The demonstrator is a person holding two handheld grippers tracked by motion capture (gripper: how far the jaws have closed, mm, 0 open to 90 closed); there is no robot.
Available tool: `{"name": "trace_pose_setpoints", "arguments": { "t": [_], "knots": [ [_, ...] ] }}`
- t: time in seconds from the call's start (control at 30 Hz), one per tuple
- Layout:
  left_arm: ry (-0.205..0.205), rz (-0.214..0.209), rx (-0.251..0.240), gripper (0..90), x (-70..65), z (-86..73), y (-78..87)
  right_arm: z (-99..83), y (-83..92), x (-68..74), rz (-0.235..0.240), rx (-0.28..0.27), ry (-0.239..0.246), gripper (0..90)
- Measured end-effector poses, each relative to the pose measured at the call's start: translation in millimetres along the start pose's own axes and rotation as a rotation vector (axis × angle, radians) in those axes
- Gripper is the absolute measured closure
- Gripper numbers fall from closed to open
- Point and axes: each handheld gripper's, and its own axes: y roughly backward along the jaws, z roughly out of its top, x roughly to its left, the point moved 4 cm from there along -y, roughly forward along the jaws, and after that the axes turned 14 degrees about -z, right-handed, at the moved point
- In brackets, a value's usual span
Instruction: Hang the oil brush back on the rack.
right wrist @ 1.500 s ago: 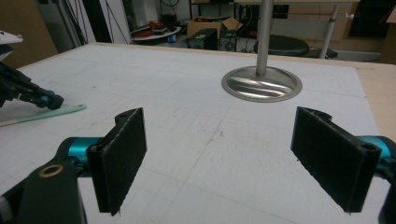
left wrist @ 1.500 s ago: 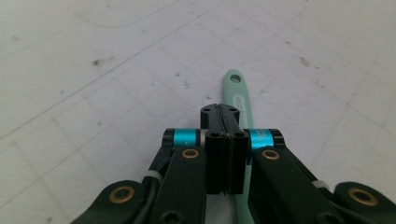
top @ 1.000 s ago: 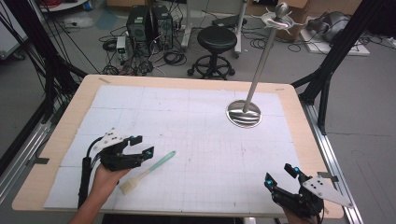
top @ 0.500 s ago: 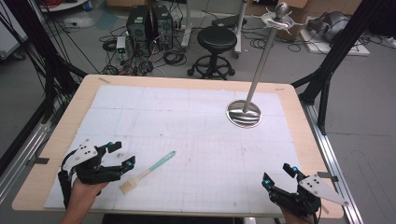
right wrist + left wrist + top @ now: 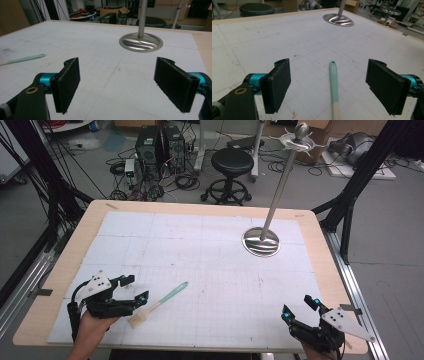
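A brush (image 5: 161, 302) with a mint-green handle, a wooden neck and pale bristles lies flat on the white mat, bristles toward the near edge. My left gripper (image 5: 137, 287) sits just left of it, open, jaws pointing at the handle and holding nothing. In the left gripper view the brush (image 5: 333, 82) runs up between the wide-apart jaws of the left gripper (image 5: 329, 75), on the mat beyond them. My right gripper (image 5: 299, 305) rests open at the near right corner. In its own view the right gripper (image 5: 117, 75) is empty, with the brush (image 5: 25, 59) far off left.
A metal stand (image 5: 261, 241), a round base with a tall pole, rises at the back right of the mat; the stand (image 5: 141, 42) is straight ahead of the right gripper. The wooden table edge (image 5: 60, 270) frames the mat. A stool (image 5: 231, 162) and cables are on the floor behind.
My left gripper has drawn back to the left and toward the near edge, away from the brush handle. The brush has stayed where it lay. The right gripper has barely moved.
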Motion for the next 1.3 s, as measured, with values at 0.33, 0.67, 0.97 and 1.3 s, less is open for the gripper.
{"name": "trace_pose_setpoints", "arguments": {
  "t": [0.33,0.67,0.97,1.3],
  "knots": [
    [0.054,-0.059,0.175,39.5,-1.5,-16.9,-18.2,0.4,0.7,2.0,0.009,-0.002,0.013,19.9],
    [0.035,-0.072,0.348,50.1,-5.6,-28.1,-44.4,0.1,0.8,2.9,0.010,0.002,0.013,19.9],
    [0.007,-0.034,0.415,64.1,-3.6,-33.8,-53.8,-0.1,1.2,1.8,0.007,0.002,0.008,19.9],
    [-0.054,-0.012,0.439,69.9,-5.7,-36.3,-55.3,-0.6,-0.8,4.1,0.013,0.008,0.017,19.9]
  ]
}}
